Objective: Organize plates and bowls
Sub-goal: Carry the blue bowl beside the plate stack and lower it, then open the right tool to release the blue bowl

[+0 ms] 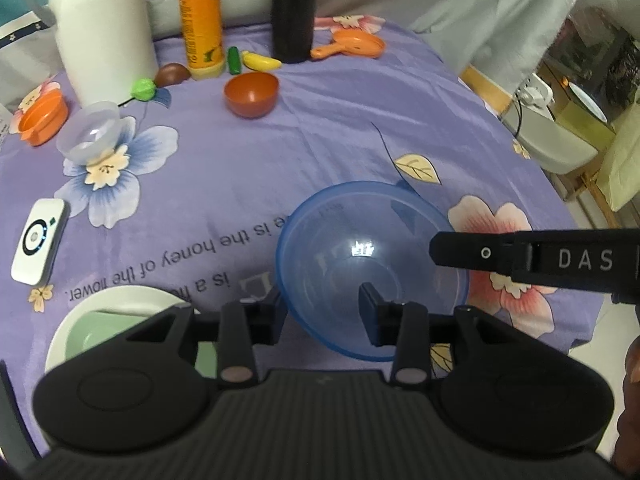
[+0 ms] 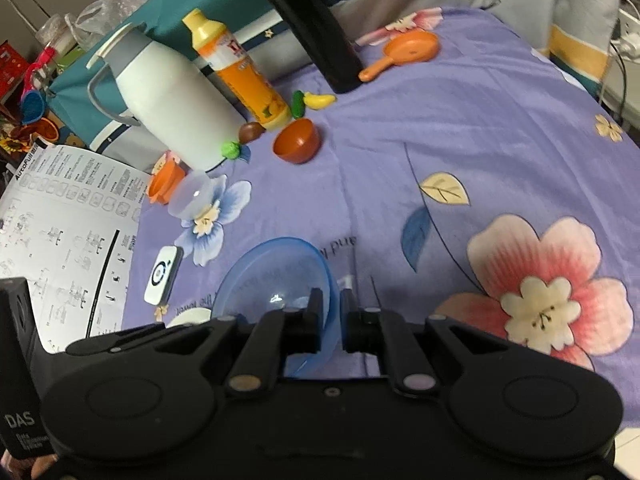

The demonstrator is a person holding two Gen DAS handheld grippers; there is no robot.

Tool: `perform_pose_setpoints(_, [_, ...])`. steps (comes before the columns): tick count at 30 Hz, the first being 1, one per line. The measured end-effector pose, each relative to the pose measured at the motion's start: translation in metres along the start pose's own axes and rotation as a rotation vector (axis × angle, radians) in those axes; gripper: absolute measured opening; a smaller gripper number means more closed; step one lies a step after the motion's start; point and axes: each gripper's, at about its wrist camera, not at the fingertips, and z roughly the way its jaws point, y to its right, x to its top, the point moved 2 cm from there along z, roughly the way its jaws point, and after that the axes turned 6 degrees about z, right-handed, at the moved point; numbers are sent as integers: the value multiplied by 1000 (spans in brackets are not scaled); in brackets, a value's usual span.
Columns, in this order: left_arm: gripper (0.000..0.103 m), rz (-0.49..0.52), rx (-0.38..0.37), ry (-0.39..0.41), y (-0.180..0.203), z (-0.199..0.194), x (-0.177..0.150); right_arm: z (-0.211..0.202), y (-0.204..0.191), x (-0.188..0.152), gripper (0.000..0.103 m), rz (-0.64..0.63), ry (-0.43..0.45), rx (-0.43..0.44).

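Holding: blue translucent bowl [image 2: 280, 280], above the table's near edge
Right gripper [image 2: 330, 312]: clamped on the bowl's rim wall
Left gripper [image 1: 320, 312]: jaws part open, straddling the opposite rim, pads apparently off
Handling: light thin plastic, slick, flexes; pinch the rim
Neighbour: white plate [image 1: 120, 304], near-left edge

Translucent blue bowl [image 1: 372, 268] tilted above the purple cloth [image 1: 320, 140]

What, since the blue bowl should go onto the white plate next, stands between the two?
Nothing lies on the cloth between the blue bowl and the white plate. Only the left hand-held gripper is there, open astride the bowl's rim on the plate's side. The right hand-held gripper pinches the rim's other side.
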Motion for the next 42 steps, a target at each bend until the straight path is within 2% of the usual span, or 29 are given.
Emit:
perform_pose_setpoints(6, [38, 21, -3, -25, 8, 6, -7, -3, 13, -10, 9, 20, -19, -12])
perform_pose_setpoints(13, [38, 24, 1, -71, 0, 15, -21, 7, 14, -23, 9, 25, -62, -7])
perform_pose_setpoints(29, [39, 22, -3, -95, -14, 22, -34, 28, 7, -35, 9, 13, -127, -13])
perform_pose_setpoints(37, [41, 25, -3, -96, -14, 24, -35, 31, 8, -35, 11, 7, -131, -22])
perform_pose_setpoints(39, [43, 27, -2, -93, -14, 24, -35, 31, 8, -35, 11, 5, -128, -24])
perform_pose_setpoints(42, [59, 38, -5, -74, -14, 19, -35, 31, 8, -35, 14, 1, -125, -28])
